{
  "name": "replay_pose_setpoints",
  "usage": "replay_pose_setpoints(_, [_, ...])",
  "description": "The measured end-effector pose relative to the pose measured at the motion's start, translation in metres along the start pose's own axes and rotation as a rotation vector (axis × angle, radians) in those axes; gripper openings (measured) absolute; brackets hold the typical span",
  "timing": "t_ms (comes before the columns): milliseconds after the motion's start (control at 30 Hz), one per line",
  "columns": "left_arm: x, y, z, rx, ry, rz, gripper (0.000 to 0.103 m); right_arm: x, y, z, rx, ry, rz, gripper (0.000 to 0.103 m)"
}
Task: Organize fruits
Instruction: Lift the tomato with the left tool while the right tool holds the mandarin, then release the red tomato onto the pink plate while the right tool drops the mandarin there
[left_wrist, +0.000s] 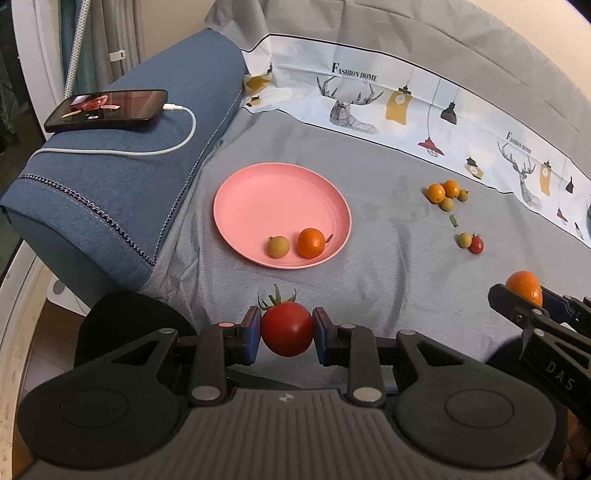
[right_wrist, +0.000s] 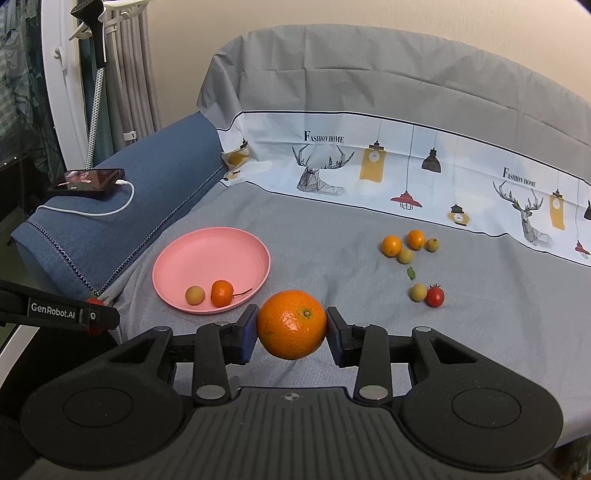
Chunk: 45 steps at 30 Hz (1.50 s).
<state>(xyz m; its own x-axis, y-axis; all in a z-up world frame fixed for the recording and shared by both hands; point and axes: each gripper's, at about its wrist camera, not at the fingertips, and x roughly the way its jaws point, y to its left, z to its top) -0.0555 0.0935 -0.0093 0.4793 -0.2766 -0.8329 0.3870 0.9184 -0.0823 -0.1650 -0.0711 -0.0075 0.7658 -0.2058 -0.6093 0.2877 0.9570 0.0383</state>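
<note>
My left gripper (left_wrist: 287, 328) is shut on a red cherry tomato (left_wrist: 287, 330) with a green stem, held just in front of the pink plate (left_wrist: 258, 192). My right gripper (right_wrist: 291, 326) is shut on a tangerine (right_wrist: 291, 324), near the plate (right_wrist: 207, 254) and to its right. On the plate lie a small orange (left_wrist: 311, 243) and a yellowish-green fruit (left_wrist: 278, 246). Out on the grey cloth sits a cluster of small oranges and pale fruits (right_wrist: 408, 245), and closer in a pale fruit (right_wrist: 418, 292) beside a red tomato (right_wrist: 435, 295).
A blue cushion (left_wrist: 122, 192) lies left of the plate, with a phone (left_wrist: 107, 109) on a white charging cable on top. A printed white cloth strip (right_wrist: 388, 173) runs along the back. A small green leaf (right_wrist: 410, 273) lies between the fruit groups.
</note>
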Motion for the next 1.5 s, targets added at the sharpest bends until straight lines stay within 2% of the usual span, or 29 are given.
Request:
replay_pose_setpoints(900, [0.023, 0.009, 0.009, -0.019, 0.049, 0.014, 0.033, 0.022, 0.003, 0.003, -0.021, 0.043, -0.005, 0.04])
replay_pose_setpoints(1167, [0.046, 0.019, 0.03, -0.043, 0.069, 0.038, 0.033, 0.052, 0.009, 0.013, -0.038, 0.07, 0.019, 0.04])
replay_pose_setpoints(1500, [0.093, 0.034, 0.079, -0.083, 0.047, 0.089, 0.033, 0.116, 0.028, 0.043, -0.054, 0.085, 0.104, 0.04])
